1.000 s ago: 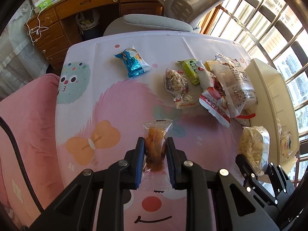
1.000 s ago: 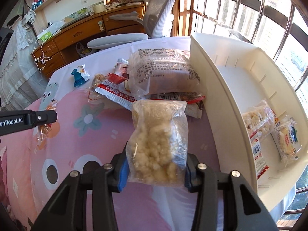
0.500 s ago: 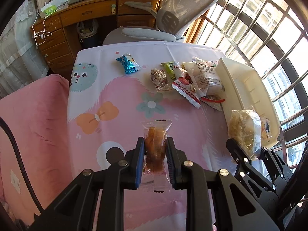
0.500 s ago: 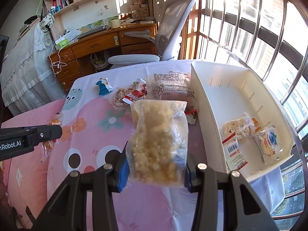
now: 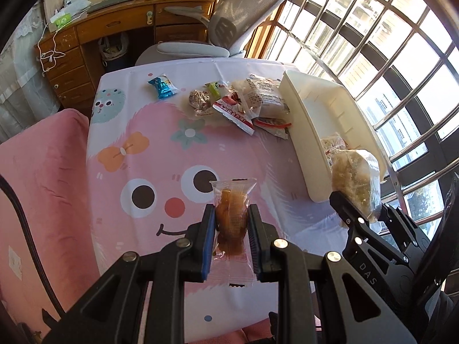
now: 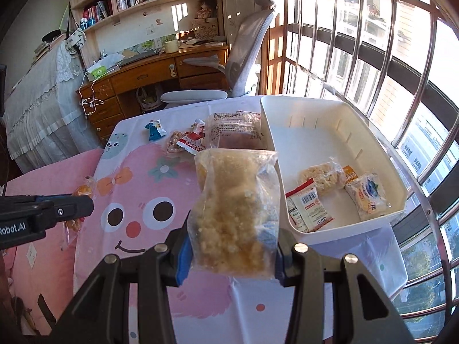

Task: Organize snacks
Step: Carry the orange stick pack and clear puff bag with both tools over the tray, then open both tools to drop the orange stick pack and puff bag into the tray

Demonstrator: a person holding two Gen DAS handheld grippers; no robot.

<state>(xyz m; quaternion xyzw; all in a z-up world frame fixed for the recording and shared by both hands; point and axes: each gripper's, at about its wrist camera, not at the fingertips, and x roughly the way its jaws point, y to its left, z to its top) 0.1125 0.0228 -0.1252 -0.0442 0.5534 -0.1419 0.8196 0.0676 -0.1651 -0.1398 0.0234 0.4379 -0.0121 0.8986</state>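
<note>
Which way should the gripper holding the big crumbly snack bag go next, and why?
Probably rightward, over the white plastic bin. The right gripper is shut on the clear bag of pale crumbly snack, held above the pink cartoon tablecloth, not above the bin. The bin already holds three packets and has bare floor beyond them.

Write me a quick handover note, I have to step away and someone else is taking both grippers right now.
Left gripper: shut on a small orange-brown snack packet, held above the table.
Right gripper: shut on a clear bag of pale crumbly snack, held up beside the white bin.
Done: three packets lie at the near end of the bin.
Left: drop both held snacks in the bin, then move the pile by the bin's far end and the lone blue packet from the tablecloth.
</note>
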